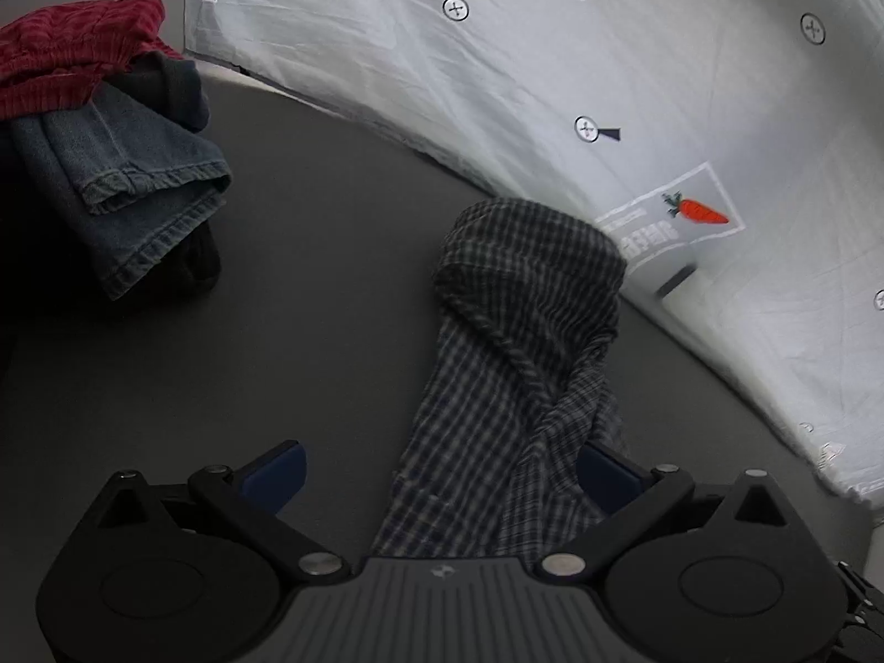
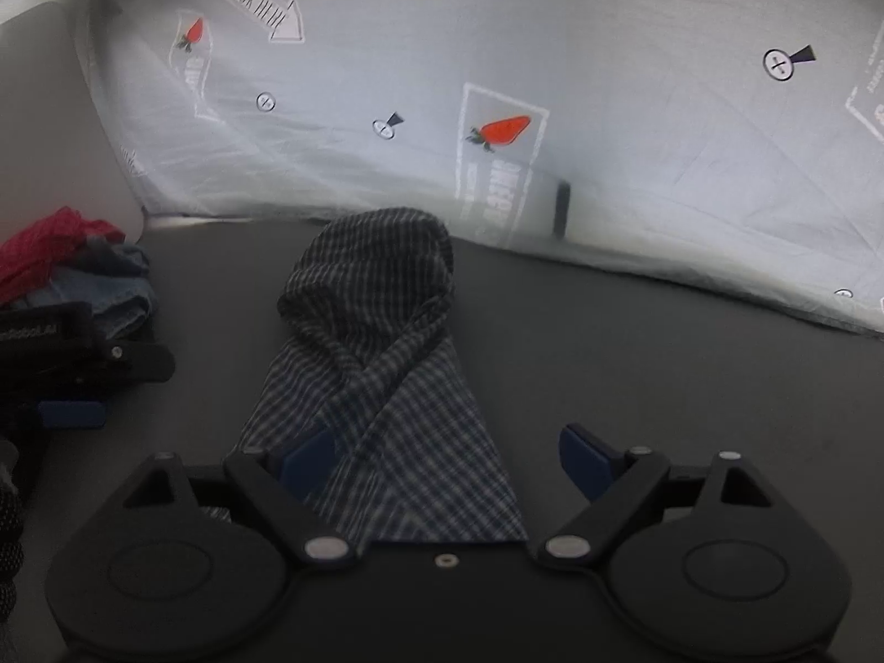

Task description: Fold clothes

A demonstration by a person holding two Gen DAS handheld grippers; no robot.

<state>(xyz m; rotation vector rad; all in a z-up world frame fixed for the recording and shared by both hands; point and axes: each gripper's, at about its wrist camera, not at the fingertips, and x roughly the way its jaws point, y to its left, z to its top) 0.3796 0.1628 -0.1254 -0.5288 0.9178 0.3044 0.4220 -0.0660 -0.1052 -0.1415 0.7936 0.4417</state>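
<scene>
A dark plaid garment [image 1: 514, 364] lies bunched and twisted on the dark grey table [image 1: 309, 287]; it also shows in the right wrist view [image 2: 375, 364]. My left gripper [image 1: 436, 475] is open, its blue pads spread wide, with the garment's near end lying between them. My right gripper [image 2: 447, 464] is open too, with the same garment's near end between its pads. The left gripper [image 2: 72, 387] shows at the left edge of the right wrist view.
A pile of clothes sits at the far left: a red garment [image 1: 72, 50] on top of folded blue jeans [image 1: 127, 188] and dark items. A white printed sheet [image 1: 552, 83] with carrot pictures runs along the table's far edge [image 2: 608, 138].
</scene>
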